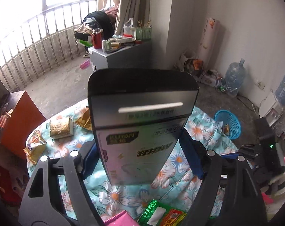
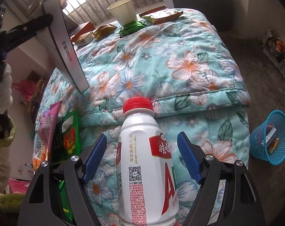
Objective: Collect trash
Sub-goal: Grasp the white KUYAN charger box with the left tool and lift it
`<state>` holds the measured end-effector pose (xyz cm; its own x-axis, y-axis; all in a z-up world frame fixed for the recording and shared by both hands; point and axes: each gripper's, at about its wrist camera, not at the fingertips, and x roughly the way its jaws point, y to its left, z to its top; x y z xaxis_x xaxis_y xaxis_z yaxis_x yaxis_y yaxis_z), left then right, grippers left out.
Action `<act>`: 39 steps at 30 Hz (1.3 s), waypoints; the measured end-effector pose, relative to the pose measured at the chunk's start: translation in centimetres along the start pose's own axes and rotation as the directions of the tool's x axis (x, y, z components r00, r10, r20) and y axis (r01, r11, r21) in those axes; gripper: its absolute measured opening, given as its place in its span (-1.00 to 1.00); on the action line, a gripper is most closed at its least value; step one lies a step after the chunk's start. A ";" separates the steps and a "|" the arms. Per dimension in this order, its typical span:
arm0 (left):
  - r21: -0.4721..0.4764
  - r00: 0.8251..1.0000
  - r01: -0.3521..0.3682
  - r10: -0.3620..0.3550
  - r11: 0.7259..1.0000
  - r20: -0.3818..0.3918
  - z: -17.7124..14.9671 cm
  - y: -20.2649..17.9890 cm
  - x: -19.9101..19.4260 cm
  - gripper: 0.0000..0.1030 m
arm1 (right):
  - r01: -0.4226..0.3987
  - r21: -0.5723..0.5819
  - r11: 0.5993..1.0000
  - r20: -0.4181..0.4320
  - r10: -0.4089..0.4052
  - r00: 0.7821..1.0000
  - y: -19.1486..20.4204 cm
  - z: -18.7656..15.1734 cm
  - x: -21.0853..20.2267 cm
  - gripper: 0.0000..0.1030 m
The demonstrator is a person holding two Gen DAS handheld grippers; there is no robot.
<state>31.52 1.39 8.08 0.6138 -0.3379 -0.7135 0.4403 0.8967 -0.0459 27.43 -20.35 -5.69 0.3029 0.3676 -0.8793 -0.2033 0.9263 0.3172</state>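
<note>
Grey box clamped between the left gripper pads, held up over the floral quilt. White bottle with red cap lying on the quilt between the right gripper fingers, spread apart, pads clear of its sides. Blue basket on the floor right of the quilt, scraps inside. Paper cup, green packets and snack wrappers scattered over the quilt.
</note>
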 end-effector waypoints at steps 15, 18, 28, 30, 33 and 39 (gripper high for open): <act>0.026 0.991 0.048 -0.051 0.999 0.122 0.3 -2.7 -4.3 0.41 | 0.075 -0.101 0.992 -0.113 -0.086 0.990 1.0 1.0 2.7 0.33; 0.026 0.991 0.063 -0.066 0.998 0.120 -0.3 -3.0 -4.4 0.40 | 0.031 -0.083 0.996 -0.125 -0.041 0.991 0.8 1.1 2.6 0.11; 0.047 0.981 0.102 -0.108 0.994 0.160 -1.2 -4.7 -7.1 0.40 | 0.061 0.015 0.998 0.124 -0.063 0.990 0.2 -1.8 -5.4 0.10; 0.058 0.979 0.108 -0.116 0.992 0.170 -1.4 -5.4 -7.8 0.40 | 0.062 0.047 0.997 0.186 -0.070 0.980 0.0 -3.1 -7.4 0.10; 0.074 0.973 0.123 -0.135 0.990 0.186 -1.7 -6.5 -8.9 0.40 | 0.050 0.092 0.994 0.263 -0.073 0.962 -0.6 -5.0 -10.0 0.10; 0.116 0.967 0.133 -0.155 0.984 0.203 -2.1 -9.4 -10.0 0.40 | 0.011 0.159 0.987 0.381 -0.071 0.922 -1.9 -8.3 -13.4 0.09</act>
<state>19.82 -3.08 14.22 0.6582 -0.5237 -0.5409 0.5911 0.8044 -0.0595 16.09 -27.76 2.53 0.6487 0.3043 -0.6976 -0.0494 0.9315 0.3604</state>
